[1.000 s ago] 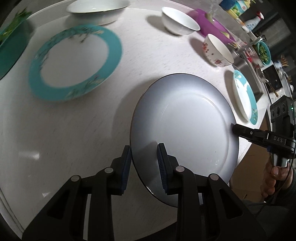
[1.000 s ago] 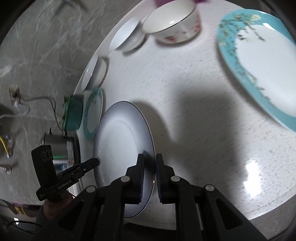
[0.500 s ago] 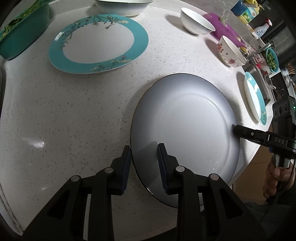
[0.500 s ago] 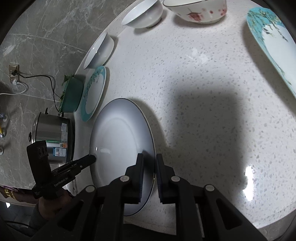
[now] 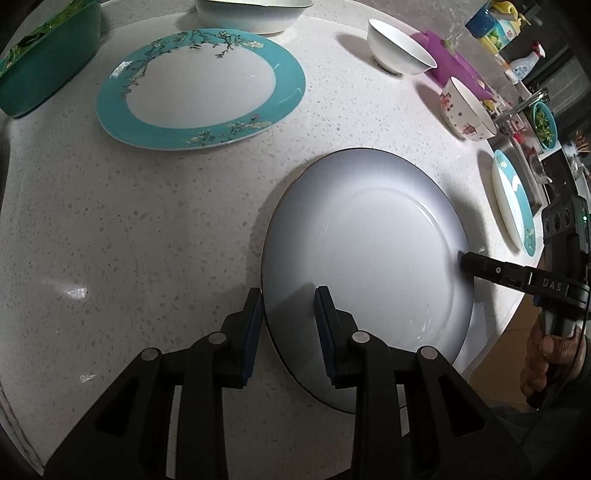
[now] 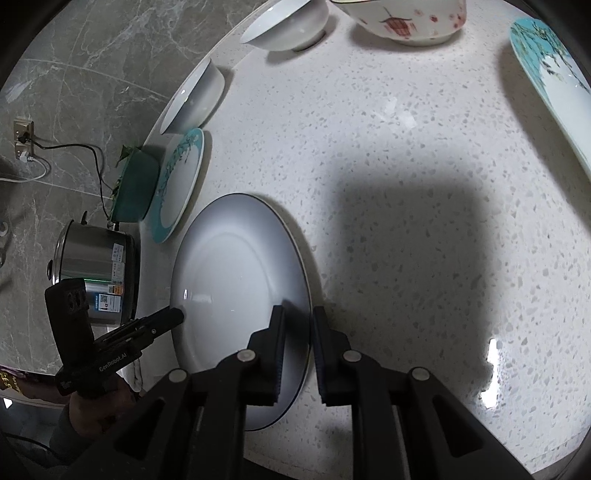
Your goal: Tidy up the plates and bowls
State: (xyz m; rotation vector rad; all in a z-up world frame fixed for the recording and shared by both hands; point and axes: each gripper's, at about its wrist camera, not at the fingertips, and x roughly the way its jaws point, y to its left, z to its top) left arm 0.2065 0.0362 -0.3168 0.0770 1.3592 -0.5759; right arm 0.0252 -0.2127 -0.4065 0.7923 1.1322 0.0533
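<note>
A large grey-white plate point(image 5: 369, 266) with a thin dark rim is held between both grippers just above the white speckled counter. My left gripper point(image 5: 290, 314) is shut on its near rim. My right gripper point(image 6: 298, 334) is shut on the opposite rim of the same plate point(image 6: 232, 280). A large teal-rimmed floral plate point(image 5: 201, 85) lies on the counter to the far left. A smaller teal plate point(image 5: 513, 203) lies near the right edge. A white bowl point(image 5: 399, 51) and a patterned bowl point(image 5: 465, 110) stand at the back.
A wide white bowl point(image 5: 255, 14) stands at the far edge and a green dish point(image 5: 44, 55) at the far left. A steel pot point(image 6: 96, 269) stands off the counter's edge. A purple mat point(image 5: 458, 66), bottles and a sink lie at the back right.
The grey plate has moved along the counter toward the big teal plate, which now lies closer in the left wrist view. Both grippers keep their hold on the rim.
</note>
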